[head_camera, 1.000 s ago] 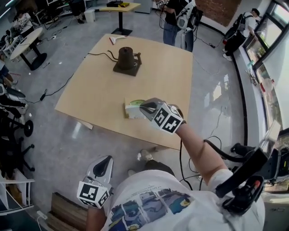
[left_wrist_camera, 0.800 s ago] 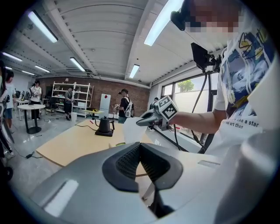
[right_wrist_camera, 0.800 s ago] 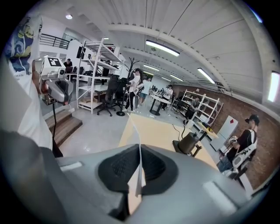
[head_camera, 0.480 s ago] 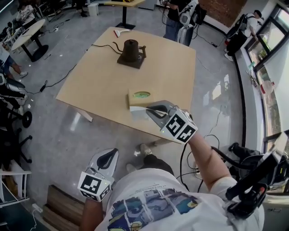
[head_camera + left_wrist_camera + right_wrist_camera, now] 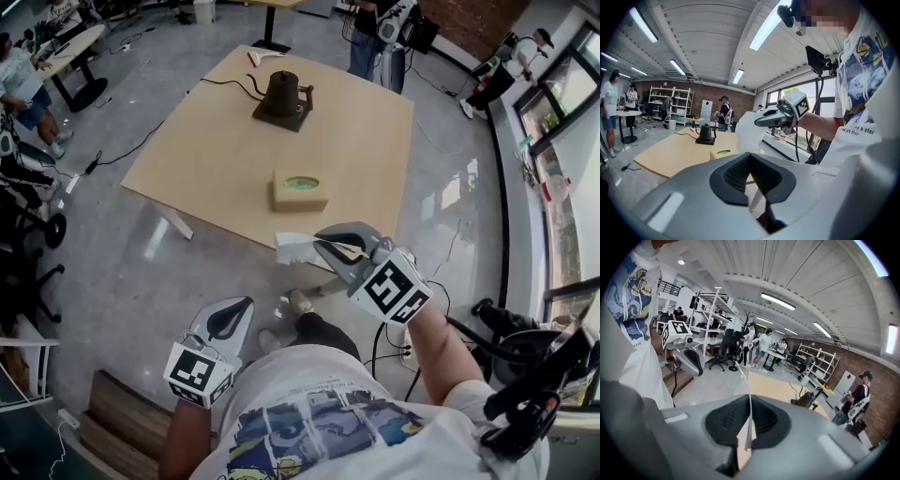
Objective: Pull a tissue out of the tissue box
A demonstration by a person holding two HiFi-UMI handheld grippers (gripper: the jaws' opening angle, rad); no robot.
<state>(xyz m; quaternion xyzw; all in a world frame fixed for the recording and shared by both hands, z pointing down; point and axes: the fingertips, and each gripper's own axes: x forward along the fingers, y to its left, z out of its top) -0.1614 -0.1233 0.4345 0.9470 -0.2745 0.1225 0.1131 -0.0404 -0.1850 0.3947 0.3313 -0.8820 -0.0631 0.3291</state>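
I'm holding the right gripper [image 5: 323, 246] out in front of me, past the near edge of the table [image 5: 216, 150], and its jaws are pressing together on a white tissue [image 5: 292, 247]. In the right gripper view the thin sheet is standing edge-on in the slit between the two dark pads, with no gap showing on either side, and a loose corner is sticking out past the tips. In the head view the free end of the tissue is fanning out from the jaw tips over the floor, well apart from the tissue box [image 5: 300, 191]. The box is sitting flat on the table, near the edge closest to me, with its green oval slot facing up. Farther back on the same table a dark kettle [image 5: 284, 94] is standing on its base. The left gripper [image 5: 230, 319] is hanging low beside my body, over the floor; in the left gripper view its pads are meeting with nothing between them, and it is pointing toward the table.
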